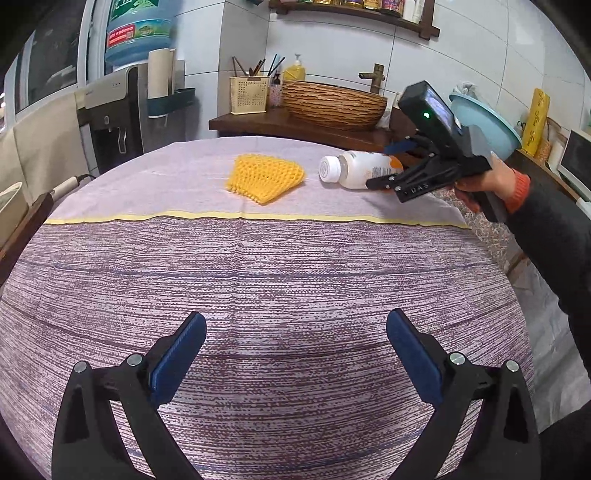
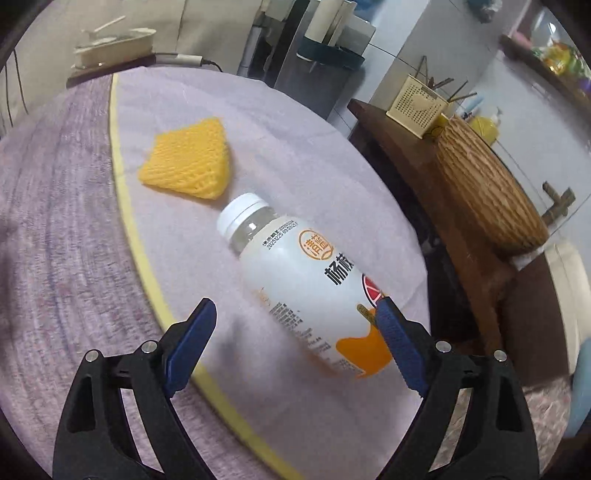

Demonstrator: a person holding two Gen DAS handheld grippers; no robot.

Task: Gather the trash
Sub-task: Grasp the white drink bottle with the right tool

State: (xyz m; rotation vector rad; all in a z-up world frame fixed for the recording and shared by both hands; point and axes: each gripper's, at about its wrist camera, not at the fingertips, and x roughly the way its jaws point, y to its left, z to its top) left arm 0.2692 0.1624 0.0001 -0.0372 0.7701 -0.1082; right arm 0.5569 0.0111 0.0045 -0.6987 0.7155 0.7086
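Now, right tongs: right gripper [image 2: 295, 325] spread wide, blue pads straddling the lower body of the white plastic drink bottle with orange label [image 2: 295, 273]; far pad touching or just beside the label, near pad well apart from it; nothing pinched yet
Left tongs: left gripper [image 1: 295, 339] spread wide, empty, hovering over the near part of the table
Bottle position: lying on its side, white cap toward the yellow foam mesh fruit sleeve [image 1: 266, 178], which lies flat just beside the cap
Step in hand (judgement): closing on the bottle
Technique note: centre the round body between both pads before squeezing; a one-sided touch could roll it. Grip mid-body, not the tapering neck. Thin, likely empty plastic, so moderate squeeze
Surface: purple striped tablecloth [image 1: 280, 280] with pale lilac far section and a yellow band between; soft, some creases
Room: woven brown basin [image 1: 332, 105] with a brass tap on a dark wooden counter; cream perforated utensil holder [image 1: 248, 94]; water dispenser with blue jug [image 1: 138, 33]; tiled wall; no bin visible
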